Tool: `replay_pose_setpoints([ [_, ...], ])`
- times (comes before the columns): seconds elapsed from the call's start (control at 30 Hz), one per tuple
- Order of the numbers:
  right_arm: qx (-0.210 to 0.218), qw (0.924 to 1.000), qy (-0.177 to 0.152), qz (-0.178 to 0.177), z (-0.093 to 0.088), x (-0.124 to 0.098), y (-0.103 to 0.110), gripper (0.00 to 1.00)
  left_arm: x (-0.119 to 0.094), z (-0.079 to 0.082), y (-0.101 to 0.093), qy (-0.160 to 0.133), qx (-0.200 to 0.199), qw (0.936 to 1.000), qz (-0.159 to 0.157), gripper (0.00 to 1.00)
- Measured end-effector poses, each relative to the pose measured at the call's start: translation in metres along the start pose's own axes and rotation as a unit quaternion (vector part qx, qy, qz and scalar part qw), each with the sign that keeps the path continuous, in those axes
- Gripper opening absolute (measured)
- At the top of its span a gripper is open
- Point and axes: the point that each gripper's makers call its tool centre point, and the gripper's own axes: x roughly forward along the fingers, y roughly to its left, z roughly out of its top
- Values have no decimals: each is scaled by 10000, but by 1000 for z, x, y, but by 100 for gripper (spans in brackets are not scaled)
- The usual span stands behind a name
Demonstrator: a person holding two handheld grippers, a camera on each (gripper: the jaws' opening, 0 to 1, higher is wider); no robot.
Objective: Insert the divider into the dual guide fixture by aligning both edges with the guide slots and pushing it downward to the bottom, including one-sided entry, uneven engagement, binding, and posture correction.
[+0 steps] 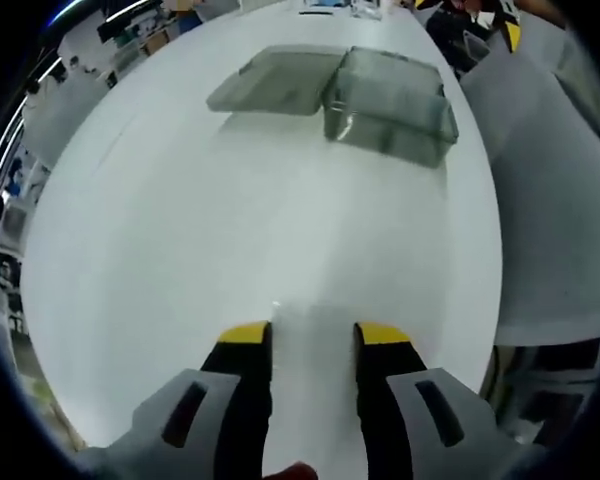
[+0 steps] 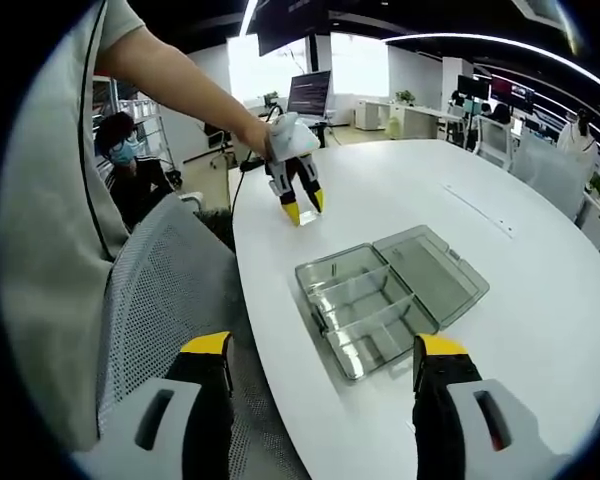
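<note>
Fixture box (image 2: pixel 380 310) lies open between tools: left tool (image 2: pixel 302 205) tips downward, right tool (image 2: pixel 320 350) hovers, both open, empty.

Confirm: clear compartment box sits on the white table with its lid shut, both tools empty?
Not quite: the box has its lid open, lying flat beside it, as the right gripper view shows. It does sit on the white table, and both tools are empty.

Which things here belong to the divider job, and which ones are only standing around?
For the job:
- clear compartment box, open, lid lying flat beside it
- left tongs, jaws slightly apart, empty
- right tongs, jaws wide open, empty

Just there:
- white table
- mesh chair
- monitor in the background
</note>
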Motion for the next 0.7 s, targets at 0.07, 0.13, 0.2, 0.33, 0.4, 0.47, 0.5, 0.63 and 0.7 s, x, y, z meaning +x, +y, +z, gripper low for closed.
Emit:
replay_pose_setpoints([
  [0.07, 6, 10000, -14, -15, 0, 0, 0, 70, 1, 3, 0, -20, 41, 10000, -2, 30],
  [0.13, 11, 10000, -16, -11, 0, 0, 1, 70, 2, 7, -1, -54, 77, 10000, -11, 30],
  [0.2, 6, 10000, -17, -21, -1, 1, 1, 70, 2, 11, -2, -78, 94, 9999, -20, 30],
  [0.33, 27, 10000, -33, -28, -1, 1, 1, 70, 4, 19, -4, -115, 173, 9998, -43, 30],
  [0.4, 31, 10000, -45, -33, 0, 1, 1, 70, 4, 22, -5, -128, 216, 9997, -49, 30],
  [0.47, 35, 10000, -55, -41, 0, 1, 1, 70, 5, 26, -5, -151, 233, 9996, -58, 30],
  [0.5, 35, 10000, -54, -44, 0, 1, 1, 70, 5, 28, -6, -164, 246, 9995, -63, 30],
  [0.63, 48, 10000, -67, -55, 1, 1, 0, 70, 5, 36, -7, -208, 295, 9993, -67, 30],
  [0.7, 53, 9999, -78, -58, 1, 1, -1, 70, 5, 39, -8, -228, 323, 9992, -75, 30],
])
